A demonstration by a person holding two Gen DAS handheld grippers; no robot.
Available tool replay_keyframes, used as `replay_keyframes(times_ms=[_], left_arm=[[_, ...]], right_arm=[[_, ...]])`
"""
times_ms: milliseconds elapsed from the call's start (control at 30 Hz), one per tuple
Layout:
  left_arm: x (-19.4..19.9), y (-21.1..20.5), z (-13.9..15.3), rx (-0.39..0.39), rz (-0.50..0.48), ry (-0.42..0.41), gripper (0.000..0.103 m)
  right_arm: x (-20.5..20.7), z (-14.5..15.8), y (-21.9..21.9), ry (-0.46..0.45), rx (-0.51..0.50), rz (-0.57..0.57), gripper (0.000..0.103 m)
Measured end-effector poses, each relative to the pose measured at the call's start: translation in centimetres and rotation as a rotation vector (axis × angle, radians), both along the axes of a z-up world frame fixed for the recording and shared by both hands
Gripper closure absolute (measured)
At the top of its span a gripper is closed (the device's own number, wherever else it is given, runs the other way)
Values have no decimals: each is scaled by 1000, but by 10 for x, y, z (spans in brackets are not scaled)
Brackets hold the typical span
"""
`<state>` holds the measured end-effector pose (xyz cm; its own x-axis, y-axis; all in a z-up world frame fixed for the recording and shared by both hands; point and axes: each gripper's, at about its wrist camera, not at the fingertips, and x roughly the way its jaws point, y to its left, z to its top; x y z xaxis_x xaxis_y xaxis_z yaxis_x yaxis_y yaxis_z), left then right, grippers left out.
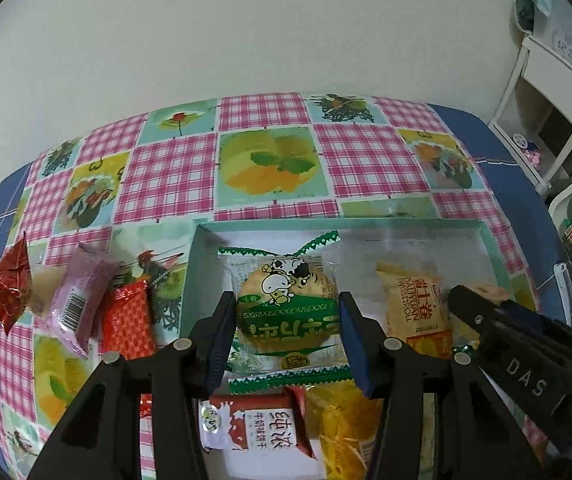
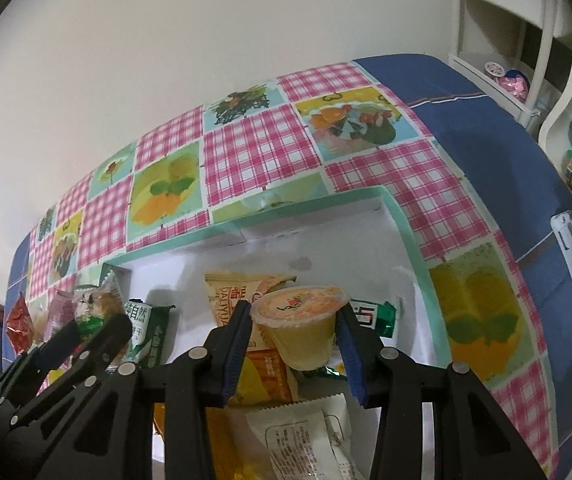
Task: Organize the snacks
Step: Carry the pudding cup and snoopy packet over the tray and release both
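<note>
Left gripper [image 1: 286, 332] clamps the round biscuit packet [image 1: 288, 312] by its sides, long axis running toward the table's far edge, its green crimped ends front and back, over the box's [image 1: 490, 248] left part. Right gripper [image 2: 296, 332] pinches the jelly cup [image 2: 300, 326] upright but tilted, lid up, above the snacks inside. Loose packets [image 1: 81, 300] wait near the table's left edge.

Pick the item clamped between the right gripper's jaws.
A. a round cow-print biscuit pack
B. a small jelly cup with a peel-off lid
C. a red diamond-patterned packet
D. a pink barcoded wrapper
B: in the right wrist view the right gripper has its jaws pressed on both sides of the yellow jelly cup, held above the teal-rimmed box; the cow-print biscuit pack sits in the left gripper instead.
</note>
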<state>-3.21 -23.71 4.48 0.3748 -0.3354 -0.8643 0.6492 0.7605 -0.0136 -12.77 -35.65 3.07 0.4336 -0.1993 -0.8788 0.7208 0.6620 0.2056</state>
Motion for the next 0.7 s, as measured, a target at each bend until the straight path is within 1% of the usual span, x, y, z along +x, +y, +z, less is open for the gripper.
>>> replay_keyframes(times_ms=[100, 233, 367, 433, 567, 600, 633, 700], left_arm=[[-1, -1, -1, 3, -4, 6, 51], [-1, 1, 1, 0, -8, 16, 40], [-1, 5, 4, 17, 5, 27, 38], [0, 8, 4, 33, 21, 40, 31], [6, 16, 3, 58, 62, 71, 30], [7, 19, 3, 65, 74, 74, 27], [8, 21, 3, 74, 84, 75, 23], [9, 27, 3, 87, 101, 74, 22]], right_arm=[[2, -2, 1, 6, 8, 7, 57], [1, -2, 2, 14, 5, 4, 56], [-1, 0, 2, 21, 16, 3, 53], [-1, 2, 3, 30, 5, 4, 43], [-3, 4, 5, 54, 10, 3, 35], [-4, 4, 6, 63, 14, 3, 32], [-4, 5, 7, 71, 14, 5, 30], [-5, 5, 8, 85, 10, 7, 27]])
